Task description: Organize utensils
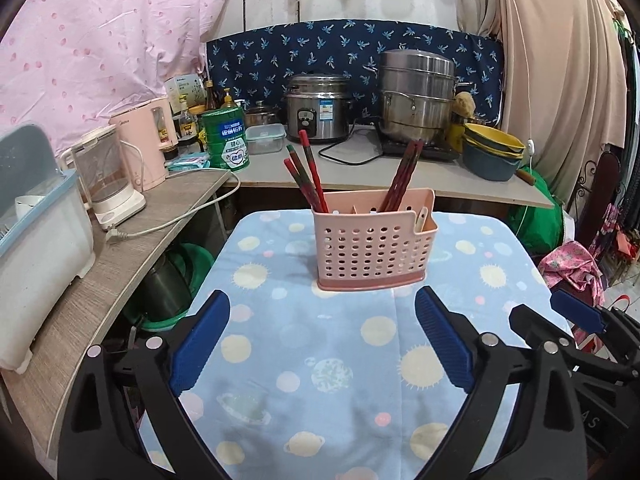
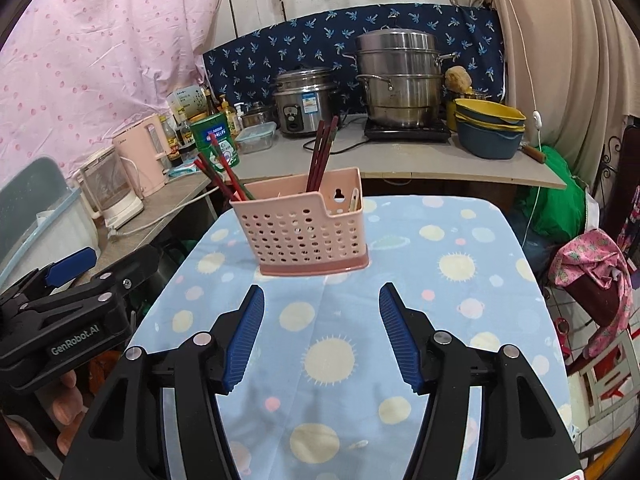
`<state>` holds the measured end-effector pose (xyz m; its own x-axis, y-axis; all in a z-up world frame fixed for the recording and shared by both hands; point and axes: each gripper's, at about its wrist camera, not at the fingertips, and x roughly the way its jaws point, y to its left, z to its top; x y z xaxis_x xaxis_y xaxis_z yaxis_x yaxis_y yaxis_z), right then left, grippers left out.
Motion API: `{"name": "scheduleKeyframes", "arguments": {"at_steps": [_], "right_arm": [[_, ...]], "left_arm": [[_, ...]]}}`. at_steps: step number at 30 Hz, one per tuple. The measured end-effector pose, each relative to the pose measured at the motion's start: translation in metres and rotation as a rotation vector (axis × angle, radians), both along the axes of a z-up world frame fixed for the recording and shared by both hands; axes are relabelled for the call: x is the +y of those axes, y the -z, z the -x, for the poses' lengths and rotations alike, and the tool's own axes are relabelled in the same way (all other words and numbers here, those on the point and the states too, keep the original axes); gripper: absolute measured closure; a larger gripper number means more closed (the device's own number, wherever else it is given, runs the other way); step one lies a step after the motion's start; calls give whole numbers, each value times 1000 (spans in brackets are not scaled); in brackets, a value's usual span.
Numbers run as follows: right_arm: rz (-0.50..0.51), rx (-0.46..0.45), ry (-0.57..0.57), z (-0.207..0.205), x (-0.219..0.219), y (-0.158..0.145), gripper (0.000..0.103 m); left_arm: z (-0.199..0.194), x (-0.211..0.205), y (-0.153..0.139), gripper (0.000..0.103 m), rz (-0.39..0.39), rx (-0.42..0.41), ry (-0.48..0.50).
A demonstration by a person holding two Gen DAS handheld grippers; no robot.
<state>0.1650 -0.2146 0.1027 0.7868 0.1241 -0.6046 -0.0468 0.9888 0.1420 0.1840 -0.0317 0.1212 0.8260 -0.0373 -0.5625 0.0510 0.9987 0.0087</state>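
Caddy (image 1: pixel 370 250) stands ahead of both empty, spread claws (image 1: pixel 322 338).

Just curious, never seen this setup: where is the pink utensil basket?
The pink utensil basket stands upright on the planet-print cloth, centre of both views, just ahead of both open hand-held grippers.

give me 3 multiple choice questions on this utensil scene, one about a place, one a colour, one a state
1. Where does the pink caddy stand?
A. on the blue patterned cloth
B. on the wooden shelf
C. beside the steamer

2. What colour are the gripper finger pads?
A. red
B. blue
C. yellow

3. How is the left gripper?
A. shut on a chopstick
B. open and empty
C. shut on the caddy

Answers: 1 A, its base sits on the cloth; 2 B, the ribbed pads are blue; 3 B, the fingers are spread with only cloth between them.
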Motion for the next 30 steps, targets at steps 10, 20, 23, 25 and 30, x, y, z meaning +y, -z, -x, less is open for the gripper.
{"name": "scheduleKeyframes", "arguments": {"at_steps": [10,20,23,25,30], "right_arm": [[1,17,10,16,2,10,32],[27,25,26,23,3,19,19],[59,16,35,25,5,21,19],[66,12,41,26,4,22,18],[77,28,46,25,2,29,7]], "left_arm": [[11,3,13,10,28,36,2],[12,5,33,7,24,89,-22],[12,5,38,7,4,94,-41],[12,6,41,7,-1,97,-47],[12,8,44,7,-1,104,-59]]}}
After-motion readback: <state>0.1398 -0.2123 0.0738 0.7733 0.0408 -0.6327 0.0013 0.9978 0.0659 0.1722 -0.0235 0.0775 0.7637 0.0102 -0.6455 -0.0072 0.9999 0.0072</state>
